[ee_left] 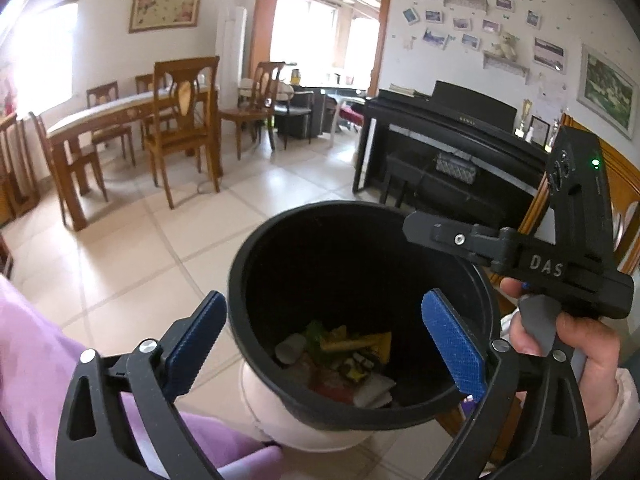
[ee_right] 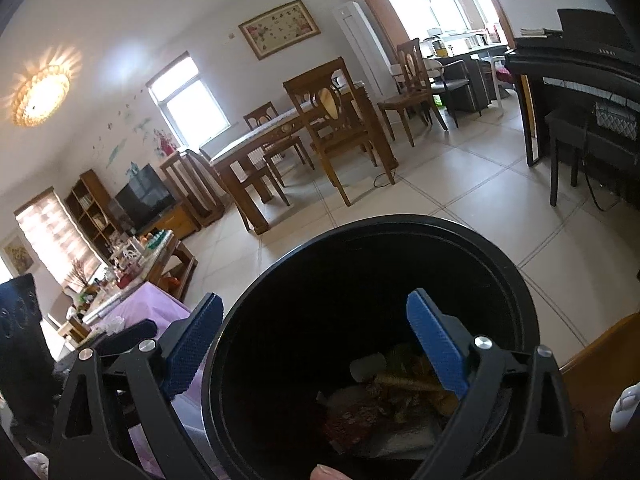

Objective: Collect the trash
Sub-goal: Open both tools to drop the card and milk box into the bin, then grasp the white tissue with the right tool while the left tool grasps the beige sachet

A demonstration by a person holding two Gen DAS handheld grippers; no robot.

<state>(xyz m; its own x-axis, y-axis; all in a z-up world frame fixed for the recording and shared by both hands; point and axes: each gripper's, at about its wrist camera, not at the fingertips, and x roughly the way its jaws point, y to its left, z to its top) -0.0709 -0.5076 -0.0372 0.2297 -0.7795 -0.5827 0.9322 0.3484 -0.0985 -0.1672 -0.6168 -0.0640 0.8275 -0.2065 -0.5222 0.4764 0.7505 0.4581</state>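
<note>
Above the tiled floor: a round black plastic trash bin (ee_left: 360,312) fills the lower centre of both views, rim tilted toward the cameras.
Left gripper (ee_left: 332,344): jaws wide apart, blue ribbed pads straddling the bin's near wall, one outside and one over the opening; holding nothing.
Right gripper (ee_right: 320,344): jaws likewise spread across the rim, gripping nothing.
Bin contents: crumpled yellow, white and red wrappers (ee_left: 344,364) lie at the bottom.
Open room: pale tiled floor (ee_left: 132,264) is bare between the bin and the wooden dining table (ee_left: 120,114) with its chairs.
Writing: "DAS" on the right gripper's black body (ee_left: 546,266); "KAWAI" on the black upright piano (ee_left: 448,136).
Left view only: a hand (ee_left: 568,344) holding the right gripper's handle.
Right view only: a flat television (ee_right: 146,196) and a lit ceiling lamp (ee_right: 40,94).
</note>
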